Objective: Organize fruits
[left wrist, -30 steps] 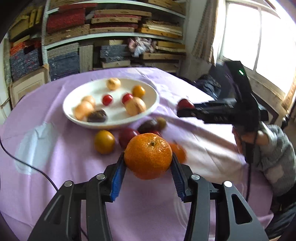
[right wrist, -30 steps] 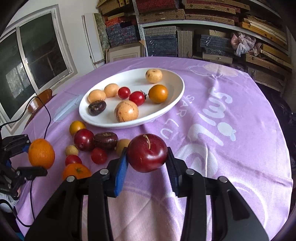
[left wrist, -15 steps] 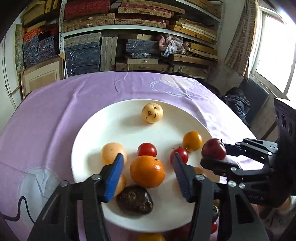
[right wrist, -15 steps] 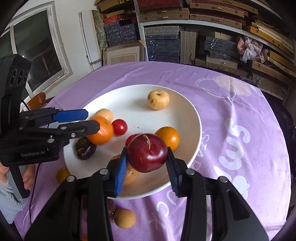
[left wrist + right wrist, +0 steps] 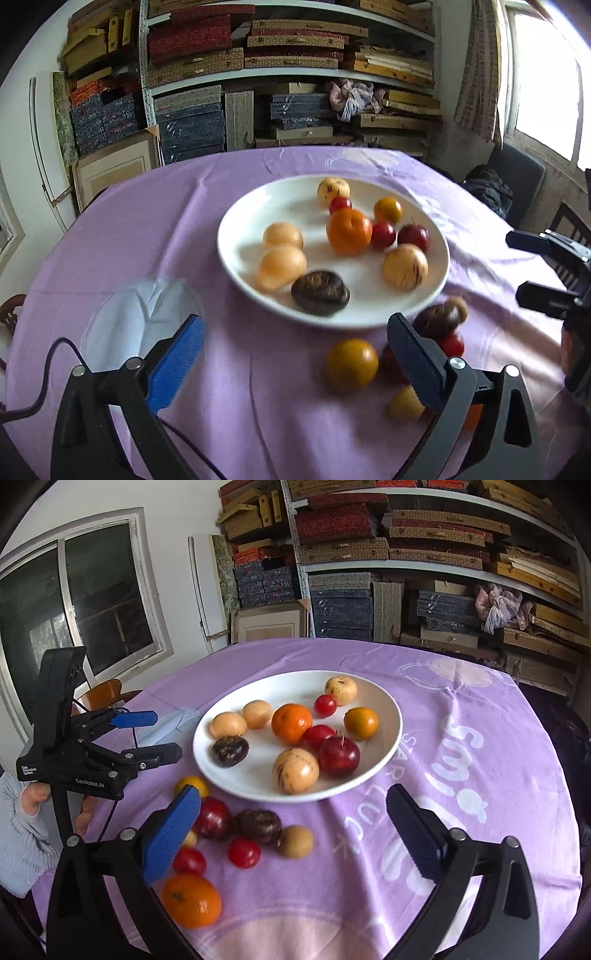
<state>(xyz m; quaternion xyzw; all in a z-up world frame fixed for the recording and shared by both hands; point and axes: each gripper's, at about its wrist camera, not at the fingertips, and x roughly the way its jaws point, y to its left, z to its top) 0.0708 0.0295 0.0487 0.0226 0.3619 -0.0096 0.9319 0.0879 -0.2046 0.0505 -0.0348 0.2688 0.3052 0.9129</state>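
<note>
Both tools were empty. The left gripper (image 5: 295,354) stood with its jaws spread wide, nothing between the blue pads, hovering over the purple tablecloth (image 5: 155,229) just short of the white plate (image 5: 236,258). From the other side I could see it (image 5: 162,734) off to the plate's left, gaping just the same. The right gripper (image 5: 291,827) was likewise wide apart and held nothing, hanging above the near rim of the plate (image 5: 391,709).

On the plate lay the orange mandarin (image 5: 291,723) near the middle, with the dark red plum (image 5: 339,756) resting toward the near edge, touching a speckled tan fruit (image 5: 295,770). Around them sat small red tomatoes, two pale peach-coloured fruits, a yellow-orange one and a dark brown date-like fruit (image 5: 230,751).

Off the plate, on the cloth close to the right tool's left finger, a loose cluster waited: another mandarin (image 5: 191,905), a dark plum (image 5: 213,818), a second brown fruit (image 5: 258,825), two cherry tomatoes and a small tan one (image 5: 295,842).
</note>
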